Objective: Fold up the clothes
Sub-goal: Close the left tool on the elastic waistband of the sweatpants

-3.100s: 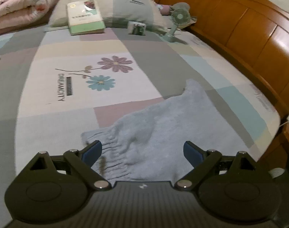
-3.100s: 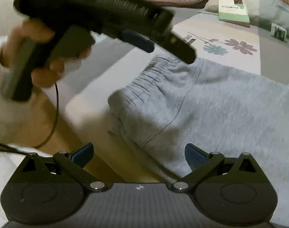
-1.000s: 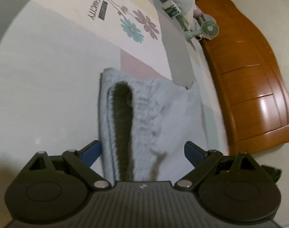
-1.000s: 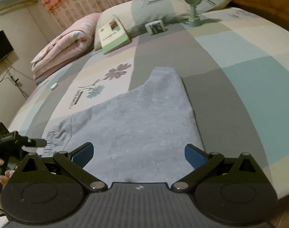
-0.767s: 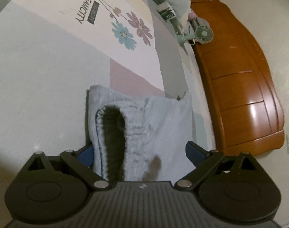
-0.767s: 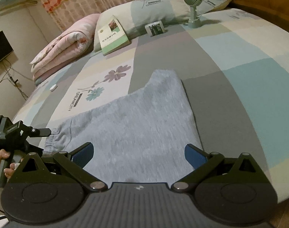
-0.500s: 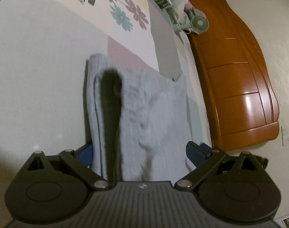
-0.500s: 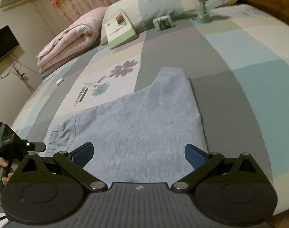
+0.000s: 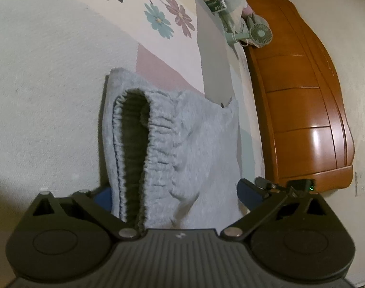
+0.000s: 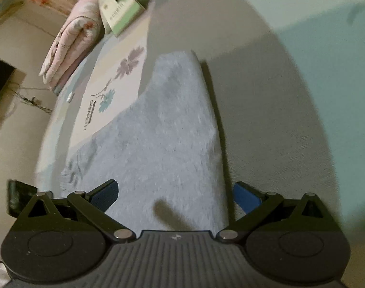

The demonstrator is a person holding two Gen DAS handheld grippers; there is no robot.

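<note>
The left claw (image 9: 174, 193) is spread wide, its blue pads on either side of the elastic waistband (image 9: 156, 139) of the grey sweatpants (image 9: 201, 144). The left pad is partly hidden behind the band's edge; whether either pad touches the cloth cannot be told. The right claw (image 10: 174, 194) is also wide open, its pads flanking the other end of the sweatpants (image 10: 163, 129) near their edge, gripping nothing.

Printed on the bedsheet (image 9: 50, 72) beside a blue and a purple flower (image 9: 169, 22) is dark lettering; in the left wrist view only its end, "AMCITY", shows at the frame's edge, and in the right wrist view it is too blurred to read. A book (image 10: 121, 12) with a green and white cover lies on a pillow; its cover text is illegible.

The sweatpants lie flat on the bed, light grey and fuzzy, waistband gathered and gaping open to show a darker inside. A small green fan (image 9: 256, 33) stands near the wooden headboard (image 9: 300, 96). A folded pink quilt (image 10: 69, 45) sits beside the pillow.
</note>
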